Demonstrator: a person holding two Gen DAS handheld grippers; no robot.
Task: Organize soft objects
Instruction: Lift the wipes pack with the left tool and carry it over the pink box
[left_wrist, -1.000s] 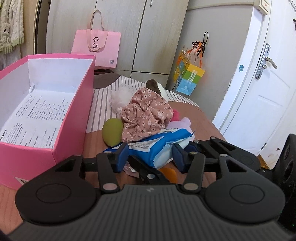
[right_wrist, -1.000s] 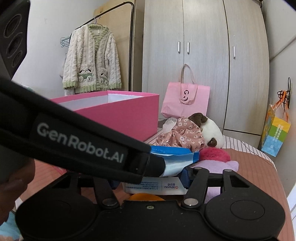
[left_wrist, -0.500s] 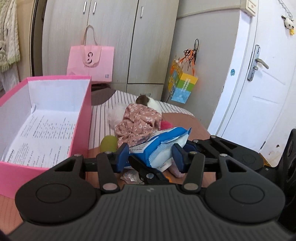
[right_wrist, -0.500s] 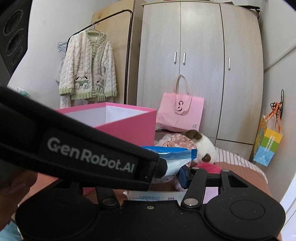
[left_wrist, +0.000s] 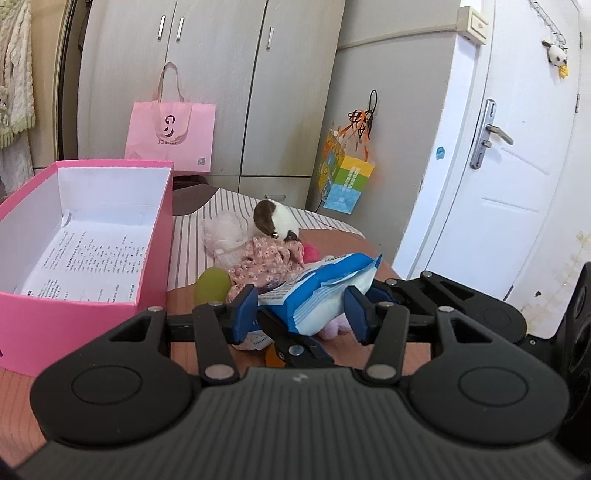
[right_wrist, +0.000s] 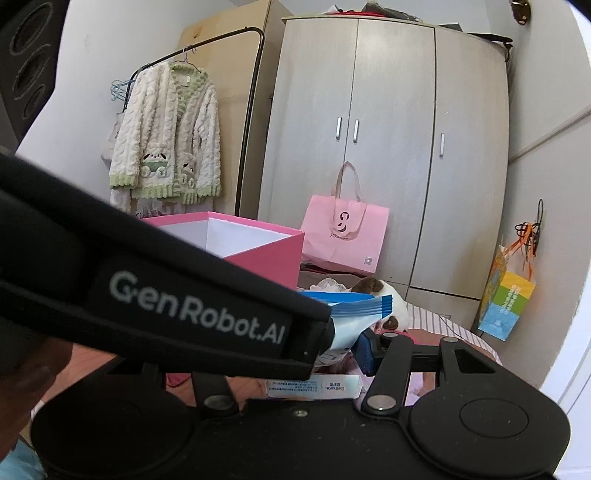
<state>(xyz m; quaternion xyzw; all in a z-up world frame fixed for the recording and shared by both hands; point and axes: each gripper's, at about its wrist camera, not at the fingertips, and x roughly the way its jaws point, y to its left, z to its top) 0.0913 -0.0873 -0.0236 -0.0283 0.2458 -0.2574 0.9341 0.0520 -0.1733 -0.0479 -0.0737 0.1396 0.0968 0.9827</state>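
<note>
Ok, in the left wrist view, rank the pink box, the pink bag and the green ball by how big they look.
1. pink box, largest, though nearest the camera
2. pink bag, farther back, so true size unsure
3. green ball, clearly smallest

Grey wardrobe (left_wrist: 207, 85), white door (left_wrist: 517, 155)

And up it comes: the blue-and-white tissue pack (left_wrist: 317, 291), which a second ago lay low against the floral cloth (left_wrist: 264, 264), now rides clear above the heap, pinched in the left gripper (left_wrist: 301, 310) with the right gripper (right_wrist: 354, 347) at its other end. Both views have tipped upward, so the wardrobe (right_wrist: 369, 147) fills more of the frame and the green ball (left_wrist: 212, 284) and pink box (left_wrist: 153, 258) sit lower and farther off
</note>
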